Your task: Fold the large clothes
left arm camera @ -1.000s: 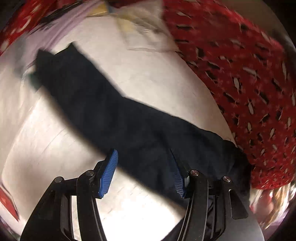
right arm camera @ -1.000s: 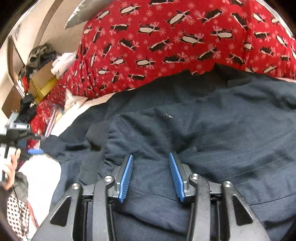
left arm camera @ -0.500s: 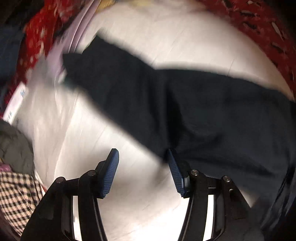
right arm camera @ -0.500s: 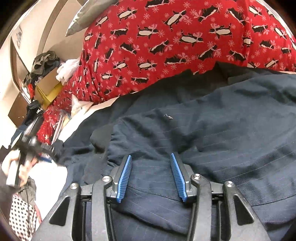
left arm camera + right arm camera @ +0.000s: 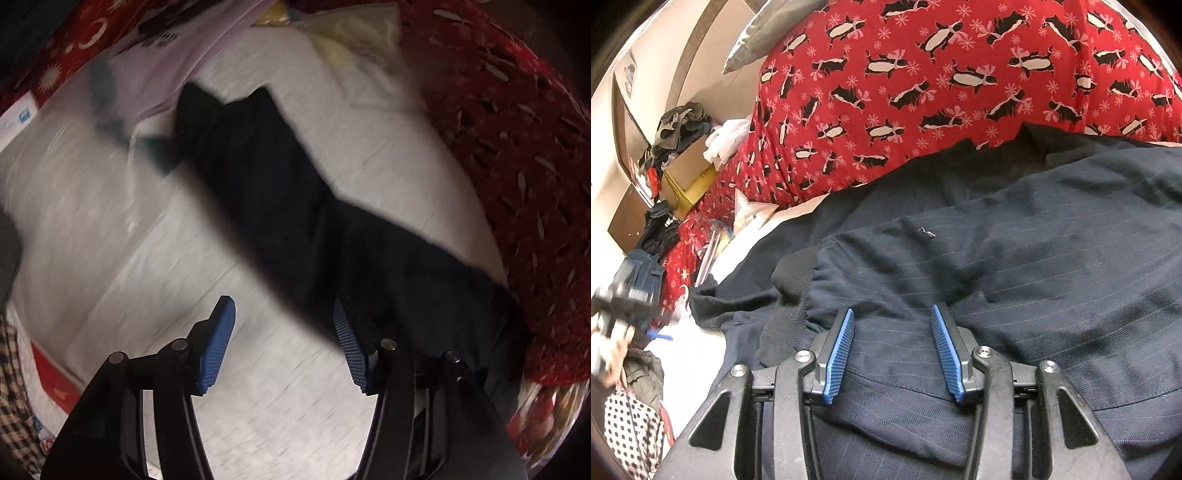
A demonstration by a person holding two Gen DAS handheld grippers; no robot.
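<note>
Two claws work a dark pinstriped garment (image 5: 1015, 266) spread on the white bed (image 5: 122, 229) — left claw (image 5: 282, 347) open above the sleeve, right claw (image 5: 892, 354) open over the body. Judged best: grasp the sleeve's edge cleanly before folding inward.

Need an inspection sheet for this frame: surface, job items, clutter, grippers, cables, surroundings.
Surface: white bed sheet, mostly bare.
Job's things: dark navy pinstriped garment, rumpled; one long part lies across the sheet.
Clutter: penguin-print red blanket beside the garment; lilac cloth; clear plastic bag.
Grippers: left gripper open, over sheet; right gripper open, over garment.
Cables: nothing seen.
Surroundings: cardboard box with clothes heaped on it.
</note>
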